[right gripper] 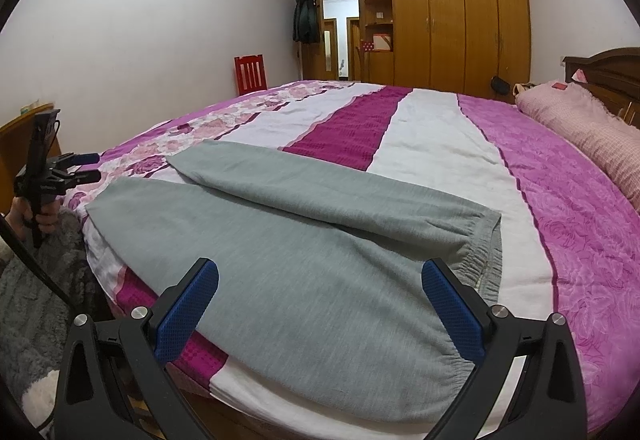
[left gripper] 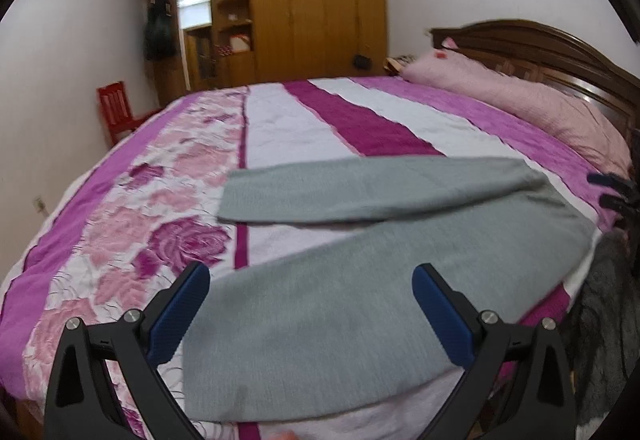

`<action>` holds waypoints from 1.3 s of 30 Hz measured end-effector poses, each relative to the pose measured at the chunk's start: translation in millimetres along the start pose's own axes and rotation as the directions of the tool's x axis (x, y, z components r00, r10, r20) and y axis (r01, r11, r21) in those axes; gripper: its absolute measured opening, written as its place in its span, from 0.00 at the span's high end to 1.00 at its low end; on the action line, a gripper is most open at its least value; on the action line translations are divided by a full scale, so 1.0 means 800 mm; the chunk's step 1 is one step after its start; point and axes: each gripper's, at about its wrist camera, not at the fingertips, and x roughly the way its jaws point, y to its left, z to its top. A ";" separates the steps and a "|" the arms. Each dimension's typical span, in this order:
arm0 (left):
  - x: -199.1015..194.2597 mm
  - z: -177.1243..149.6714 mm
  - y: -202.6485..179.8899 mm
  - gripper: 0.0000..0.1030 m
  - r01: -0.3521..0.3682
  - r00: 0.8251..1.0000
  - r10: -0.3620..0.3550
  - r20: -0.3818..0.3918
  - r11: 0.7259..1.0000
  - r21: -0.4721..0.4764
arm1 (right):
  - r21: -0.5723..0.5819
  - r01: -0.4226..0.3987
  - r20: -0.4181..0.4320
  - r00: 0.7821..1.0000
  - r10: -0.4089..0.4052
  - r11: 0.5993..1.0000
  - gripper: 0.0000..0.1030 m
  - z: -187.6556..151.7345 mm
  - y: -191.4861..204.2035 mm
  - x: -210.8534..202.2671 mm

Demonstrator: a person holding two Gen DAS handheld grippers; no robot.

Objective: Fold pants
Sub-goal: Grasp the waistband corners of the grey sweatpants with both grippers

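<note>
- Left gripper [left gripper: 310,314] hangs low over the near edge of the bed [left gripper: 288,120], jaws spread wide, nothing between them. It points across the bed toward the wardrobe [left gripper: 312,0].
- In the right wrist view you can see that same left gripper [right gripper: 90,166] off at the left edge, held in a hand [right gripper: 24,216] by its grip, fingers aimed in over the bed's edge.
- Right gripper [right gripper: 320,310] also sits low at the near edge, jaws released and wide apart, empty. The left view catches its blue tips at the far right edge [left gripper: 610,190], just beside the pants' waist end.
- Pants [right gripper: 304,240] are grey, lying flat on the bed close to the near edge, long way running along that edge.
- Waistband [right gripper: 486,252] is elastic and puckered, on the right end, just past the right gripper's right finger.
- The two legs split apart in a V: the near leg [left gripper: 320,320] runs down under the left gripper, the far leg [left gripper: 360,192] lies further in on the bed, its end over the floral stripe.
- The near leg's edge sits right at the mattress edge.
- Fabric looks mostly smooth, one soft fold where the legs meet.
- Pink pillow [right gripper: 592,136] is up by the headboard, well apart from the pants.
</note>
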 end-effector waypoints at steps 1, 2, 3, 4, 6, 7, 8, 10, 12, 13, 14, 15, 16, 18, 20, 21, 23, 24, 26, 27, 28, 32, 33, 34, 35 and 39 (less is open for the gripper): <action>-0.002 0.003 0.002 0.00 0.002 1.000 -0.002 0.016 1.000 -0.005 | 0.019 -0.019 0.004 1.000 0.019 1.000 0.00 0.004 -0.003 0.002; -0.003 0.008 0.002 0.00 0.016 0.999 -0.016 0.033 1.000 0.000 | 0.050 -0.057 0.041 0.998 0.055 0.997 0.00 0.010 -0.009 0.001; -0.004 0.013 0.003 0.00 0.044 0.997 -0.045 0.056 0.999 0.015 | 0.077 -0.093 0.093 0.992 0.086 0.993 0.00 0.015 -0.015 -0.001; -0.004 0.020 0.002 0.00 0.063 0.996 -0.064 0.061 0.998 0.022 | 0.095 -0.118 0.139 0.985 0.104 0.988 0.00 0.019 -0.019 -0.003; 0.006 0.038 0.003 0.00 0.091 0.995 -0.092 0.043 0.996 0.026 | 0.135 -0.187 0.279 0.949 0.144 0.973 0.00 0.035 -0.035 -0.006; 0.013 0.050 0.004 0.00 0.103 0.994 -0.103 0.031 0.995 0.019 | 0.137 -0.202 0.305 0.940 0.153 0.970 0.00 0.041 -0.038 -0.005; 0.021 0.060 0.003 0.00 0.109 0.994 -0.109 0.016 0.994 0.021 | 0.116 -0.225 0.335 0.926 0.175 0.968 0.00 0.053 -0.042 -0.001; 0.044 0.086 -0.005 0.00 0.111 0.994 -0.110 -0.025 0.991 0.069 | 0.053 -0.228 0.318 0.927 0.200 0.972 0.00 0.077 -0.042 0.011; 0.069 0.106 -0.018 0.00 0.113 0.993 -0.107 -0.053 0.984 0.134 | -0.014 -0.173 0.207 0.963 0.173 0.985 0.00 0.110 -0.040 0.042; 0.086 0.117 -0.025 0.00 0.126 0.991 -0.116 -0.073 0.977 0.169 | -0.032 -0.163 0.152 0.974 0.166 0.986 0.00 0.124 -0.040 0.059; 0.102 0.125 -0.033 0.00 0.144 0.988 -0.129 -0.087 0.970 0.194 | -0.046 -0.179 0.105 0.977 0.183 0.983 0.00 0.135 -0.042 0.076; 0.122 0.137 -0.043 0.00 0.177 0.982 -0.156 -0.108 0.957 0.229 | -0.062 -0.223 0.056 0.972 0.227 0.973 0.01 0.146 -0.044 0.094; 0.138 0.144 -0.051 0.00 0.200 0.977 -0.173 -0.126 0.947 0.253 | -0.071 -0.258 0.017 0.965 0.260 0.963 0.04 0.151 -0.048 0.106; 0.177 0.159 -0.070 0.00 0.256 0.961 -0.207 -0.184 0.918 0.304 | -0.120 -0.303 -0.100 0.951 0.292 0.945 0.10 0.169 -0.052 0.150; 0.226 0.170 -0.090 0.00 0.307 0.939 -0.226 -0.259 0.888 0.341 | -0.173 -0.335 -0.177 0.935 0.306 0.926 0.18 0.181 -0.053 0.187; 0.251 0.175 -0.099 0.00 0.323 0.929 -0.222 -0.297 0.877 0.355 | -0.186 -0.345 -0.204 0.930 0.307 0.920 0.23 0.184 -0.058 0.200; 0.299 0.179 -0.118 0.03 0.365 0.905 -0.226 -0.360 0.848 0.385 | -0.211 -0.389 -0.302 0.899 0.318 0.897 0.27 0.192 -0.065 0.251; 0.318 0.177 -0.126 0.04 0.383 0.895 -0.230 -0.382 0.834 0.397 | -0.218 -0.405 -0.343 0.884 0.318 0.888 0.28 0.192 -0.070 0.273; 0.357 0.174 -0.140 0.06 0.421 0.871 -0.233 -0.433 0.808 0.413 | -0.217 -0.432 -0.410 0.854 0.320 0.875 0.33 0.188 -0.076 0.317; 0.370 0.172 -0.144 0.09 0.435 0.862 -0.236 -0.448 0.799 0.416 | -0.200 -0.454 -0.438 0.834 0.335 0.868 0.38 0.187 -0.082 0.333; 0.385 0.171 -0.149 0.11 0.449 0.853 -0.236 -0.466 0.787 0.423 | -0.162 -0.493 -0.475 0.798 0.370 0.855 0.43 0.190 -0.091 0.360; 0.429 0.169 -0.153 0.12 0.499 0.819 -0.250 -0.516 0.754 0.427 | -0.086 -0.552 -0.564 0.713 0.416 0.829 0.46 0.190 -0.114 0.422; 0.436 0.169 -0.151 0.11 0.514 0.808 -0.261 -0.528 0.750 0.416 | -0.076 -0.566 -0.596 0.686 0.418 0.821 0.46 0.186 -0.115 0.433; 0.442 0.170 -0.147 0.11 0.529 0.797 -0.274 -0.538 0.746 0.404 | -0.087 -0.567 -0.616 0.677 0.403 0.819 0.46 0.182 -0.114 0.438; 0.446 0.170 -0.144 0.11 0.533 0.795 -0.276 -0.539 0.743 0.405 | -0.115 -0.565 -0.643 0.669 0.372 0.817 0.46 0.175 -0.113 0.446; 0.460 0.174 -0.132 0.13 0.550 0.774 -0.296 -0.560 0.752 0.363 | -0.041 -0.582 -0.659 0.627 0.416 0.812 0.48 0.175 -0.126 0.462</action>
